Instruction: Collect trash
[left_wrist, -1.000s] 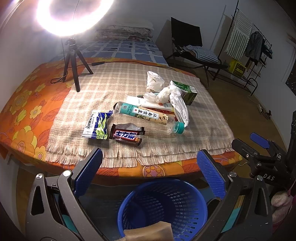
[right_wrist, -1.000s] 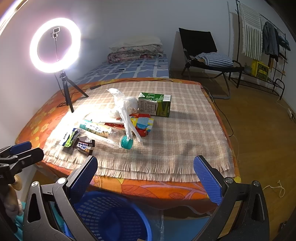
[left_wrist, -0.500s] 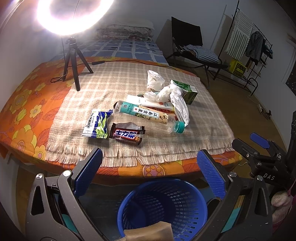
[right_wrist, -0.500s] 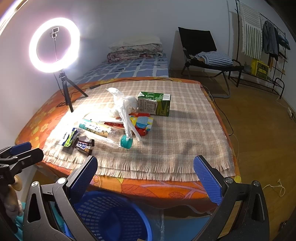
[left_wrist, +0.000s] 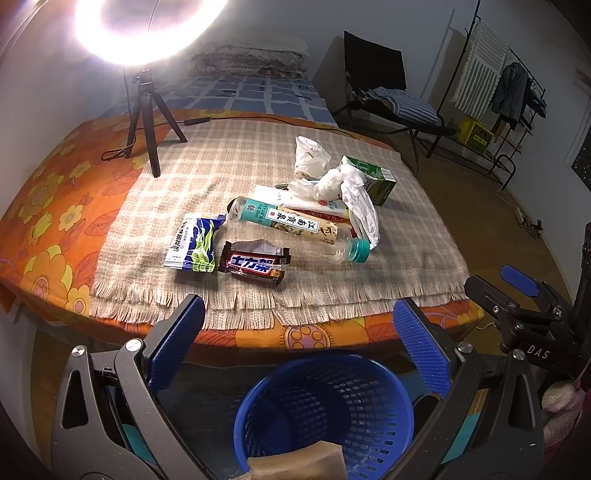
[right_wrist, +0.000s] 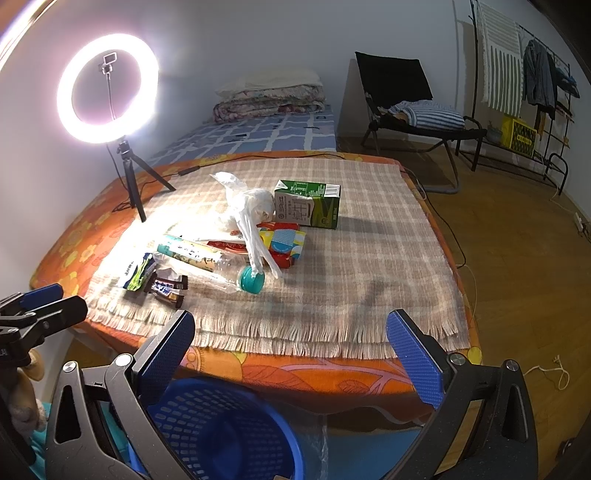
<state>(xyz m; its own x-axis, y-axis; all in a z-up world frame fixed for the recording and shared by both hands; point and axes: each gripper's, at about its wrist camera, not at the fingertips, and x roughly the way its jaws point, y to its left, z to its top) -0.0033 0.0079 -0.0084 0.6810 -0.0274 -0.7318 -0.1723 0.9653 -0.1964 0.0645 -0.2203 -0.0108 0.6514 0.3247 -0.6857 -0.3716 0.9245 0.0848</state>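
Trash lies on a checked cloth (left_wrist: 229, 173) over the table: a brown candy bar wrapper (left_wrist: 254, 263), a blue-green snack bag (left_wrist: 194, 243), a clear bottle (left_wrist: 291, 227) with a teal cap (right_wrist: 251, 279), crumpled white plastic (left_wrist: 332, 182) and a green carton (right_wrist: 308, 203). A blue mesh basket (left_wrist: 325, 410) stands on the floor below the table's front edge, holding a tan sponge-like piece (left_wrist: 295, 463). My left gripper (left_wrist: 301, 349) hangs open above the basket, empty. My right gripper (right_wrist: 290, 363) is open and empty, just right of the basket (right_wrist: 221, 432).
A lit ring light on a black tripod (right_wrist: 127, 173) stands at the cloth's far left corner, its cable trailing across the table. Beyond are a bed (right_wrist: 266, 125), a black folding chair (right_wrist: 402, 107) and a clothes rack (right_wrist: 532, 81). Wooden floor lies to the right.
Both views have crept slightly; the trash, basket and both open grippers stay as they were.
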